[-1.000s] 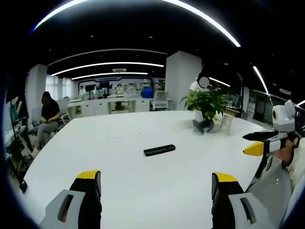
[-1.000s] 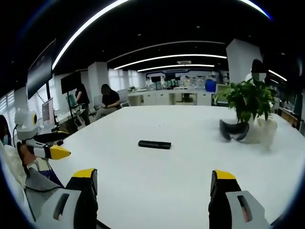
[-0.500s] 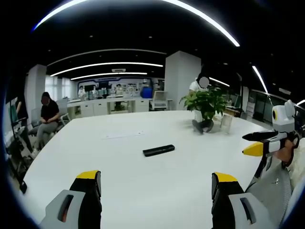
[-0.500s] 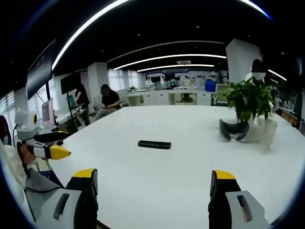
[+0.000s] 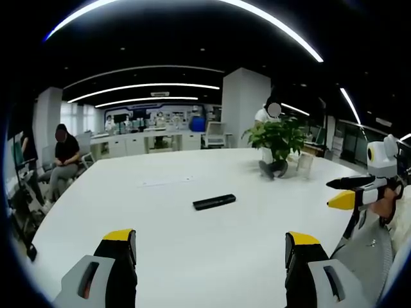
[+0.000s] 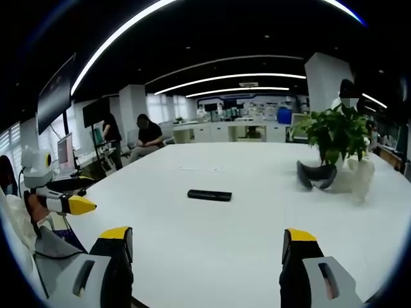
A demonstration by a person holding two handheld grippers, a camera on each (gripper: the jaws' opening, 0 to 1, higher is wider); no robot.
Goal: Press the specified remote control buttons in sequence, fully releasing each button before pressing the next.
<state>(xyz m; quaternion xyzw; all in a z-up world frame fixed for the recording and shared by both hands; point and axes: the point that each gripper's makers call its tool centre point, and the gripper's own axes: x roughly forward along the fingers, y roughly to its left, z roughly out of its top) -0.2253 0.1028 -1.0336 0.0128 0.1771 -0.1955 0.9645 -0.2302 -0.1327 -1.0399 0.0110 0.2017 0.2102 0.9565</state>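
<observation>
Both tools, left [image 5: 210, 247] and right [image 6: 207, 247], hover wide open and empty, near the tabletop [image 5: 192, 244] edge, keeping the far remote [image 5: 214, 202] in sight.

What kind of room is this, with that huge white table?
Most likely an open-plan office or meeting area: a big white table carrying a black remote control and a potted plant, a seated person beyond it, and desks under long ceiling strip lights.
</observation>
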